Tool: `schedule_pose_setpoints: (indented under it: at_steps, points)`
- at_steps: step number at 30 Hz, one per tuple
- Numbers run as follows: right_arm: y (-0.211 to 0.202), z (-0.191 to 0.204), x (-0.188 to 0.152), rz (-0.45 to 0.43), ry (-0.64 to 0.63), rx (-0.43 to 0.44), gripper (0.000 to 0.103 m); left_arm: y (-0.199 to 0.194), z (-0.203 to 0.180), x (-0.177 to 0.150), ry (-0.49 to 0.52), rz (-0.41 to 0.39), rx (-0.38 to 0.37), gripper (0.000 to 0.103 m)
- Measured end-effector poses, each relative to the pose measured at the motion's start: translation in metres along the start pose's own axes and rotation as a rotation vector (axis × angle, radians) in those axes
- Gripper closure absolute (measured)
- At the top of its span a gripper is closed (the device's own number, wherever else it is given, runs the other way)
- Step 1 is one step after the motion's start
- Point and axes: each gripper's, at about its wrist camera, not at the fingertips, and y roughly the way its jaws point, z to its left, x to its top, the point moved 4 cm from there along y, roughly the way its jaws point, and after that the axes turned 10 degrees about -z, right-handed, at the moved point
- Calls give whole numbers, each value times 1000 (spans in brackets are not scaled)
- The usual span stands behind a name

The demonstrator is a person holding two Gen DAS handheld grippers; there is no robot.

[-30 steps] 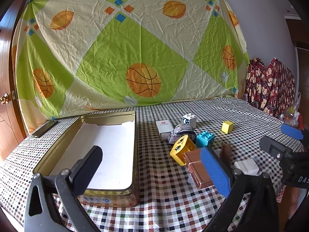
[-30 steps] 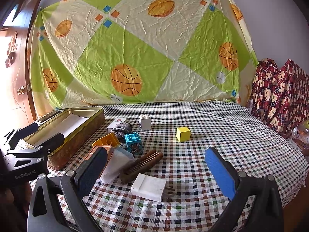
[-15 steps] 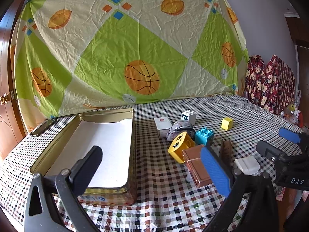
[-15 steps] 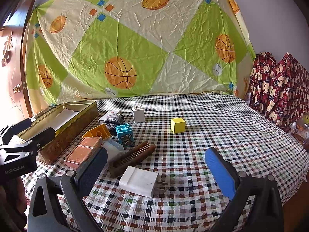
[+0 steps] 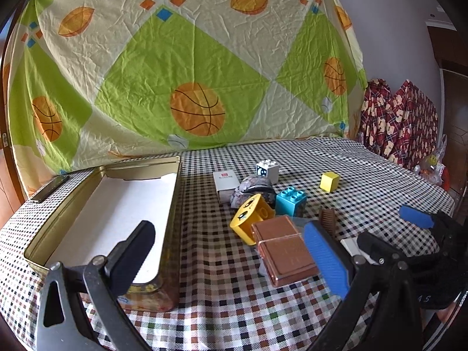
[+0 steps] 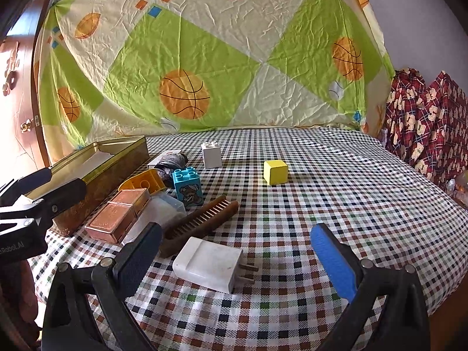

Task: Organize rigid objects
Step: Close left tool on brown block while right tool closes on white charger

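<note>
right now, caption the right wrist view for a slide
Open right tool hovers over white charger beside brown comb.

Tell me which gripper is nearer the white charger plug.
Right. The right gripper hangs open directly over the white charger plug, which lies between its fingers. The left gripper is open farther left, near the copper box and tin.

In my right view the checked cloth (image 6: 336, 193) lies bare across the right half of the frame — only the yellow cube (image 6: 275, 172) stands there, well apart from the rest. At lower centre the white plug (image 6: 209, 264) sits between my spread fingers (image 6: 332, 260). Left of it the comb (image 6: 201, 222), the copper case (image 6: 117, 215) and the blue brick (image 6: 187, 186) crowd together. In my left view the tin (image 5: 172, 225) — its floor bare — fills the left side.
</note>
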Motion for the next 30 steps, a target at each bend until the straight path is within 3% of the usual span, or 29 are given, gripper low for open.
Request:
schedule_pose_setpoints:
  at_steps: [6, 8, 10, 12, 13, 20, 24, 30]
  points:
    - [12, 6, -13, 59, -20, 26, 1, 15, -9, -2, 6, 53, -29, 0]
    - [19, 7, -19, 100, -26, 42, 7, 19, -10, -4, 4, 78, -42, 0]
    - [24, 10, -24, 133, -28, 65, 24, 22, -13, -4, 7, 94, -55, 1]
    - [23, 12, -24, 127, -50, 63, 33, 26, -19, -6, 34, 123, -66, 1]
    - [22, 12, -24, 129, -48, 68, 34, 29, -22, -8, 49, 138, -70, 1]
    - [22, 9, -19, 106, -62, 60, 34, 38, -33, -15, 83, 205, -127, 29]
    - [23, 5, -8, 75, -74, 29, 34, 43, -34, -19, 67, 244, -161, 56]
    - [21, 4, 7, 33, -95, 13, 34, 44, -29, -20, 28, 244, -182, 57]
